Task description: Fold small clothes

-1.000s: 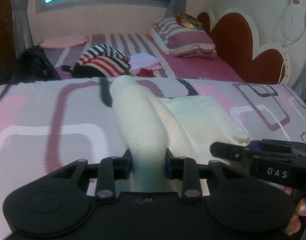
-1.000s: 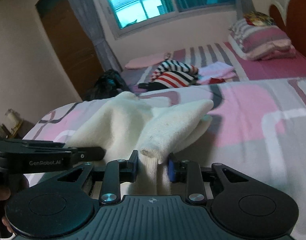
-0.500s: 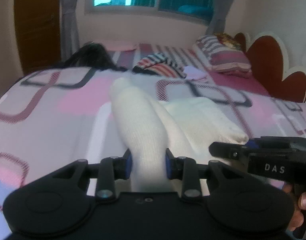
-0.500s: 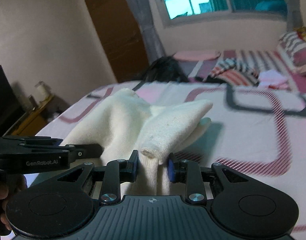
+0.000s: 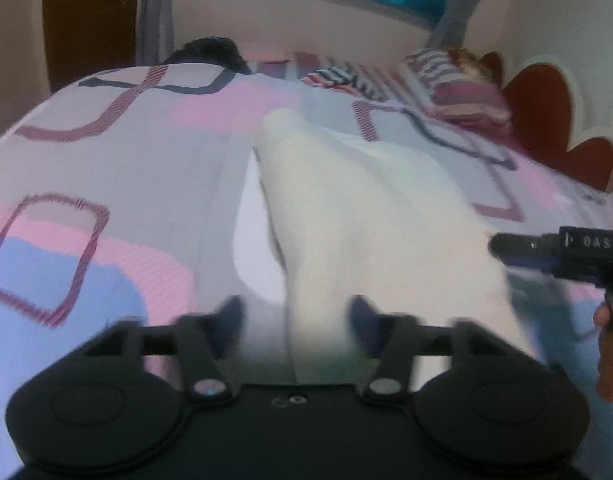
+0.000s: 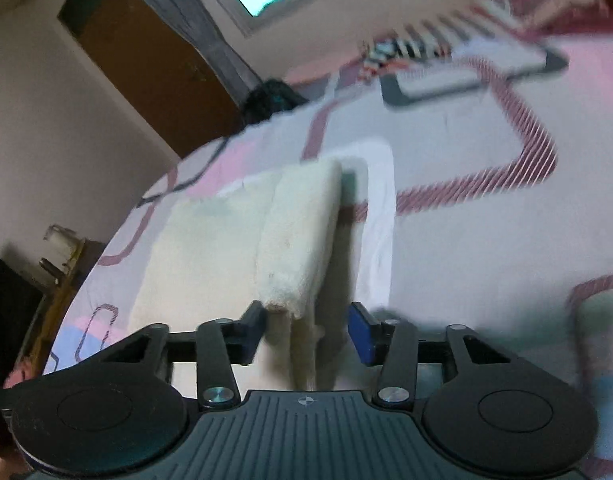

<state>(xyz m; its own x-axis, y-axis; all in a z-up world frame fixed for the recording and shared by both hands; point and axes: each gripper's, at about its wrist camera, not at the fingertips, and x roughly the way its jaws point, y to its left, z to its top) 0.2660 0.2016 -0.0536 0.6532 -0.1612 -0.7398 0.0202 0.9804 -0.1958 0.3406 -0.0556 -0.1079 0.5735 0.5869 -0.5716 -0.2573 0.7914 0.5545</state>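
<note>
The cream garment (image 5: 370, 216) lies down the middle of both frames on the patterned bedspread (image 5: 118, 160), already doubled over, so you look to be laying it down after a fold. Your left gripper (image 5: 296, 316) at bottom centre has just been opening, its pads clear of the cloth between them; your right gripper (image 6: 306, 326) has also just been opening, with a gap beside the cloth on its blue pad (image 6: 360, 334) side. The striped clothes (image 5: 346, 76) wait at upper right near the pillow (image 5: 458, 84), well apart.
</note>
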